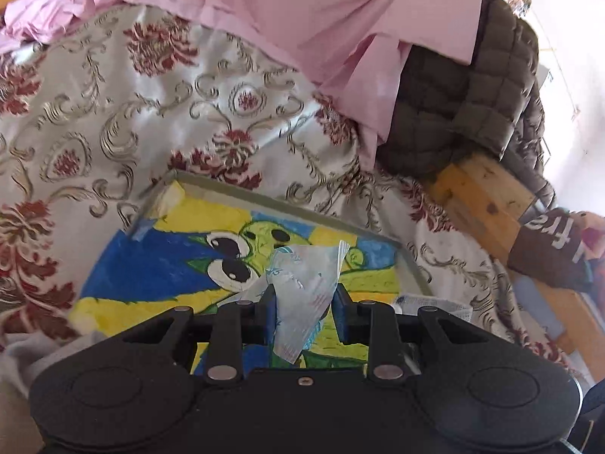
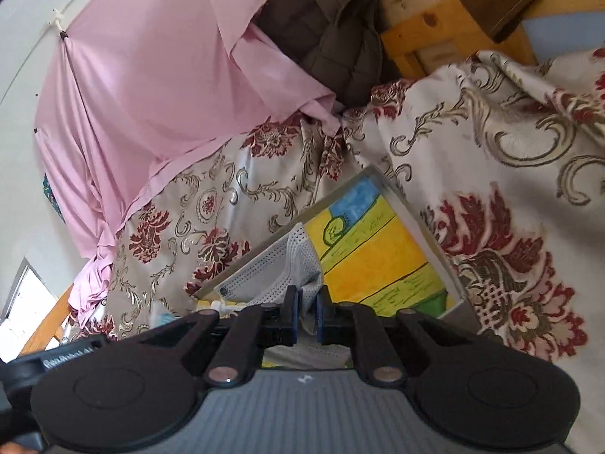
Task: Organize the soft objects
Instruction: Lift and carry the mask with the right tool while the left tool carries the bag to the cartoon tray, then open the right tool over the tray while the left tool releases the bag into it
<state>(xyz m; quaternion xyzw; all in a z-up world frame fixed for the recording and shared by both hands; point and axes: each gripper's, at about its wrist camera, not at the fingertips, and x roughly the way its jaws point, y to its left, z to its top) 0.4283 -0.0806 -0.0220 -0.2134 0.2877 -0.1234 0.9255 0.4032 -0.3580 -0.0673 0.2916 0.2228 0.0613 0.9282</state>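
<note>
In the left wrist view my left gripper (image 1: 304, 295) is shut on a crinkled white and light-blue plastic packet (image 1: 306, 283), held above a shallow box (image 1: 410, 261) whose floor carries a blue, yellow and green cartoon drawing. In the right wrist view my right gripper (image 2: 307, 302) is shut on a white perforated cloth (image 2: 298, 261), a mask-like soft piece that drapes over the box's near rim (image 2: 245, 261). The same painted box (image 2: 401, 193) lies just ahead of the fingers.
The box rests on a cream bedspread (image 1: 151, 113) with red flowers. A pink sheet (image 1: 302, 11) hangs behind it, a brown quilted jacket (image 1: 472, 94) lies on a wooden bed frame (image 1: 480, 193), and a person's brown sleeve (image 1: 548, 249) shows at the right.
</note>
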